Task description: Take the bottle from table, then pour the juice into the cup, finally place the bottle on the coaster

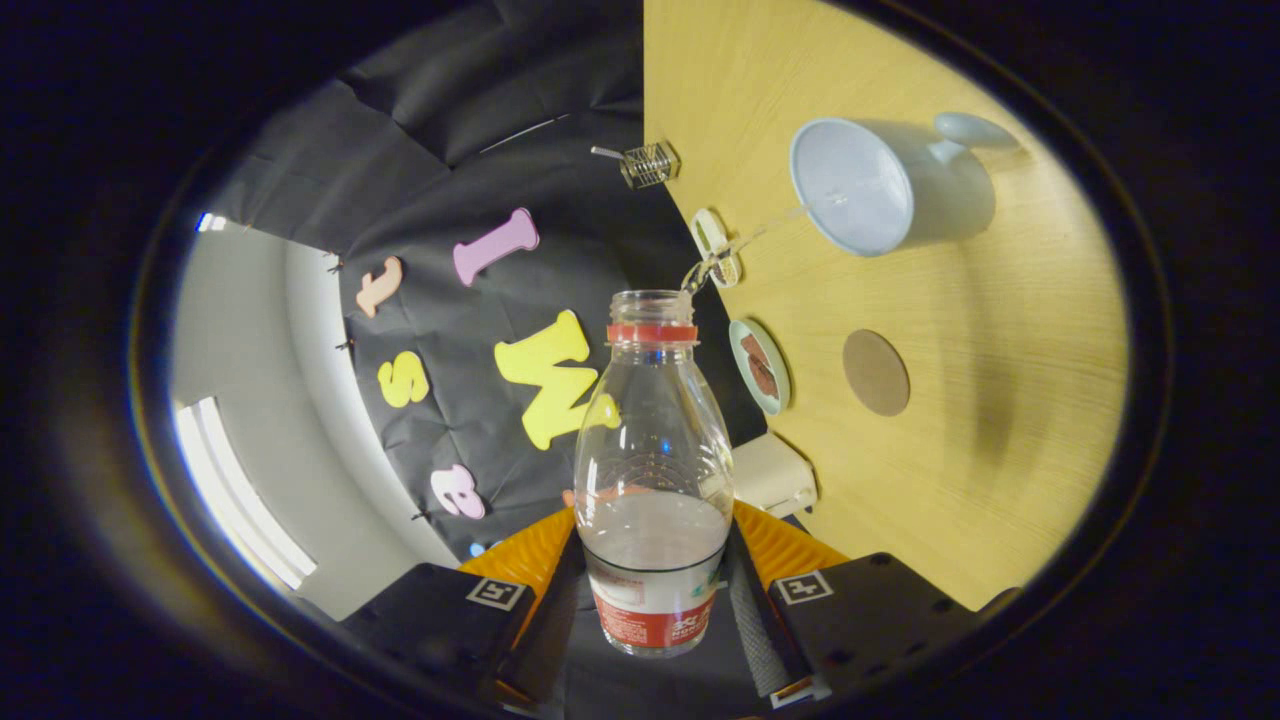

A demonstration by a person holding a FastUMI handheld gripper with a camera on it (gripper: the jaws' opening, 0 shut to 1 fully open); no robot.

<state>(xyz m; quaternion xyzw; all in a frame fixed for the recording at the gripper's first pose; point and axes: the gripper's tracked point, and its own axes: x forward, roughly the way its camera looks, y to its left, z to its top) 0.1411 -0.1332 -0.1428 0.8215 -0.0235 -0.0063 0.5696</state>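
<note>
I had the clear plastic bottle (653, 470) clamped between my two orange ribbed fingers (535, 548), one pad pressing each side of its lower body, just above the red label. The gripper (655, 560) was rolled well over, so the wooden table (960, 480) stood up as a yellow slab from about twelve to four o'clock of the bottle. The bottle's mouth was open, its red neck ring showing, and colourless liquid lay in the lower part of the body.

From the mouth a thin stream (760, 235) ran out toward one o'clock and reached into the pale blue cup (860, 190), whose open rim faced me, with its handle on the far side. Whether that stream landed cleanly inside the cup I could not quite tell, as it was very fine at that end.

The round brown coaster (876, 372) lay bare on the table at about two o'clock of the bottle, between the cup and my right finger, well apart from both. Near the table's edge sat a small green dish with something brown on it (760, 366), a cream box (772, 472) at three o'clock just beside the bottle's shoulder, a small white item (712, 235) by the stream, and a little wire spring-like piece (648, 164) at twelve o'clock.
</note>
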